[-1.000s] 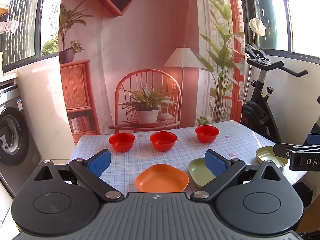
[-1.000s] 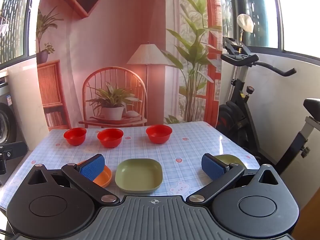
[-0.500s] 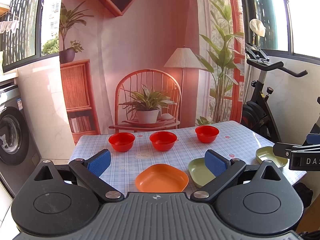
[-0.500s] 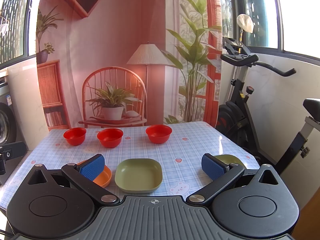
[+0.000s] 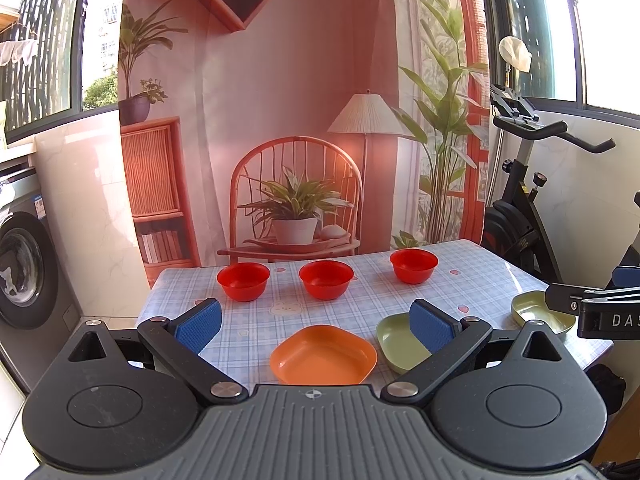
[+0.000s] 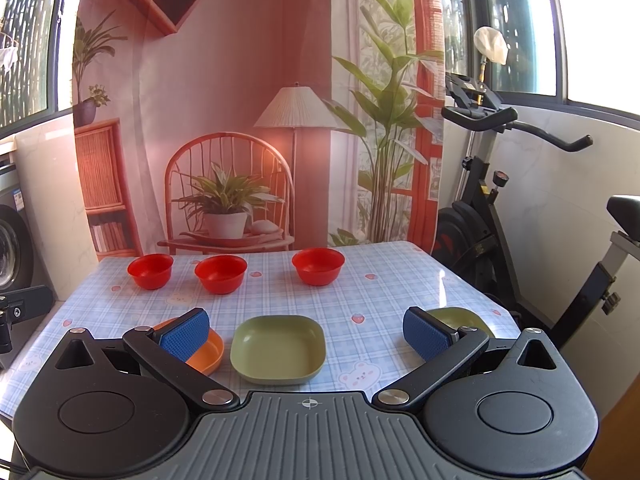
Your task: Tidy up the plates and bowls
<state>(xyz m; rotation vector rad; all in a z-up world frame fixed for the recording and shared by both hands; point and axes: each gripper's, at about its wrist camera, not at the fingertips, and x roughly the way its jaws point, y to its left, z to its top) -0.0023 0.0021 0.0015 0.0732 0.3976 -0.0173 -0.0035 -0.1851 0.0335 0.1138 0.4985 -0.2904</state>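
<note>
Three red bowls point(image 5: 243, 281) point(image 5: 326, 279) point(image 5: 413, 265) stand in a row at the far side of the checked table point(image 5: 360, 304). An orange plate point(image 5: 323, 355), a green plate point(image 5: 396, 342) and a second green plate point(image 5: 532, 312) lie along the near side. My left gripper point(image 5: 316, 326) is open and empty, held above the near edge over the orange plate. My right gripper point(image 6: 306, 330) is open and empty above the middle green plate point(image 6: 278, 348), with the orange plate point(image 6: 208, 354) behind its left finger and the other green plate point(image 6: 460, 316) behind its right finger.
The right gripper's body point(image 5: 592, 306) juts in at the table's right edge in the left wrist view. An exercise bike point(image 6: 500, 208) stands right of the table, a washing machine point(image 5: 24, 272) to the left, a printed backdrop behind.
</note>
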